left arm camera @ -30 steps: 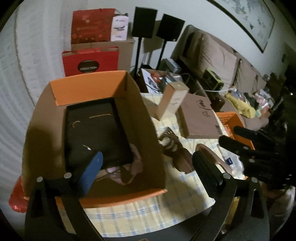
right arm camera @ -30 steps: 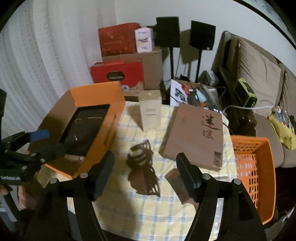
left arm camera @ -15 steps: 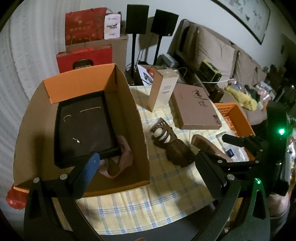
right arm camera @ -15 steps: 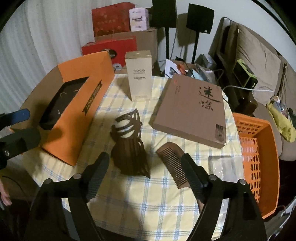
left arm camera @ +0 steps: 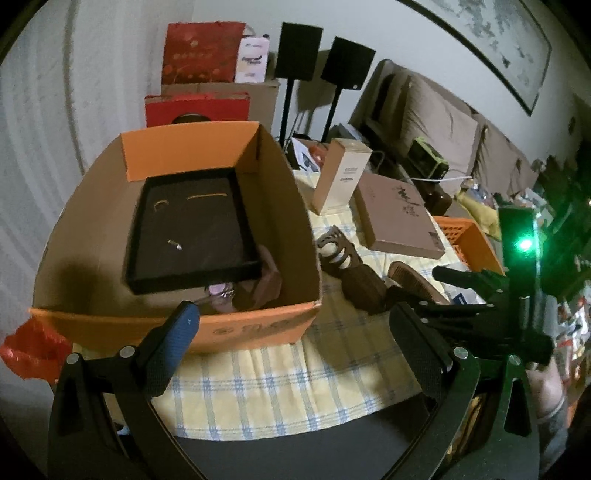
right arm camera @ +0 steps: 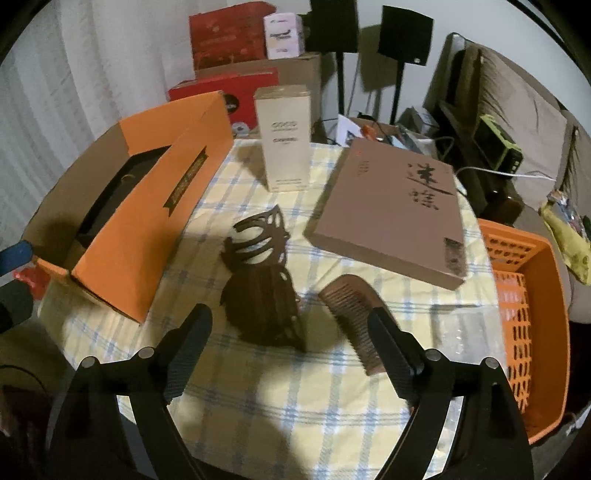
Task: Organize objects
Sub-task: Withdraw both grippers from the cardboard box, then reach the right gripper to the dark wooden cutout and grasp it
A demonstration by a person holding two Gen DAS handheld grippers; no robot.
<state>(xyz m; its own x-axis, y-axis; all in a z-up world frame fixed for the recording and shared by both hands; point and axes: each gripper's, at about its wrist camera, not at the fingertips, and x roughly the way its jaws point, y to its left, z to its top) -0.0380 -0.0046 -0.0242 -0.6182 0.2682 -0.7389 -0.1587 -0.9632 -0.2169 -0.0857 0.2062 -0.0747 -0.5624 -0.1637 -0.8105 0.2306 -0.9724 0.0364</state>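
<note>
A dark carved wooden ornament [right arm camera: 266, 284] lies on the checked tablecloth [right arm camera: 295, 391], with a brown wooden comb [right arm camera: 351, 306] to its right. My right gripper [right arm camera: 290, 319] hovers just above and in front of both. Its jaws are opening and nothing is between the pads. The orange cardboard box [left arm camera: 236, 328] stands on the left and holds a black jewellery tray [left arm camera: 192, 232] and some pinkish items [left arm camera: 255, 291]. My left gripper [left arm camera: 293, 321] is open and empty in front of the box's near wall. The right gripper [left arm camera: 461, 291] reaches in from the right over the comb [left arm camera: 417, 280].
A tall beige perfume box [right arm camera: 284, 136] and a flat brown box [right arm camera: 391, 210] sit at the back of the table. An orange plastic basket [right arm camera: 524, 295] is at the right edge. Behind are red gift boxes [right arm camera: 229, 33], speakers on stands [right arm camera: 406, 29] and a sofa [right arm camera: 517, 96].
The right gripper has come down close to the ornament and comb, and its jaws have widened. The left gripper has drawn back from over the box to in front of its near wall.
</note>
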